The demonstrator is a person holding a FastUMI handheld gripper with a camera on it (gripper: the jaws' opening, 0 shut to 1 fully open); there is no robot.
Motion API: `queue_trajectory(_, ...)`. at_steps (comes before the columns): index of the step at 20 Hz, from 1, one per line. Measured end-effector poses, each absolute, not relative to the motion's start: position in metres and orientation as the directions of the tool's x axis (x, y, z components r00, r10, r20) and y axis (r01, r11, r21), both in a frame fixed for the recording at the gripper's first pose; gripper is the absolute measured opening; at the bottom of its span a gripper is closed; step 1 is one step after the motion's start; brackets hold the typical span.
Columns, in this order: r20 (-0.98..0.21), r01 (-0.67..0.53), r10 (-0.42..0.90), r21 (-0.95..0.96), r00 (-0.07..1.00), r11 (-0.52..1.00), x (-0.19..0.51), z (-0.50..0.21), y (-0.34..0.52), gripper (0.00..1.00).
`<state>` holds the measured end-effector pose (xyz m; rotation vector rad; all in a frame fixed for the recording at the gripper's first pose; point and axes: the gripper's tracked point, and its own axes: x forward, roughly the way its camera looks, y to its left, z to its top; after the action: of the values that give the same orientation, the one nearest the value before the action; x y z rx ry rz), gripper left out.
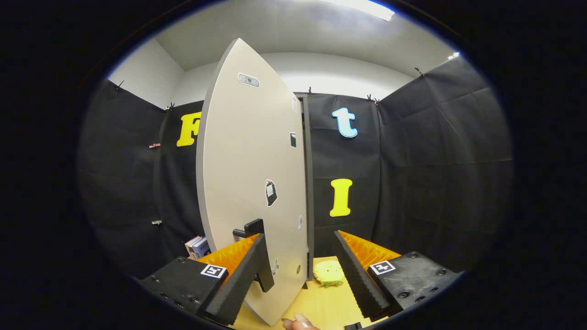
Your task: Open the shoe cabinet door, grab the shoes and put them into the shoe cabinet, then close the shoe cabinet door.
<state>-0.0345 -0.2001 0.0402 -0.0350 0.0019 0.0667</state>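
You are holding the gripper (pixel 298 270) spread, gripping nothing. Its left finger is hooking behind the handle (pixel 257 252), levering the cabinet door (pixel 252 174) ajar.

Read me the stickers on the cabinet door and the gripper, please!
Oval badge atop the cabinet door: too blurred to read.
Black sticker lower down: too small.
Square markers on the fingers: patterns, no words.
The open gripper straddles the door's edge.

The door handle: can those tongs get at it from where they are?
Probably yes. The tongs stand open with the door edge between them, and the black handle sits right against one finger, nothing in between.
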Motion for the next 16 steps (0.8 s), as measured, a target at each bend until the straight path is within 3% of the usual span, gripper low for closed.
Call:
queue_trajectory(7,-0.03,-0.15,0.149,-0.006,0.988,0.989,0.009,0.011,-0.095,0.97)
queue_trajectory(16,-0.012,-0.165,0.165,-0.023,0.986,0.986,0.032,0.003,-0.045,0.98)
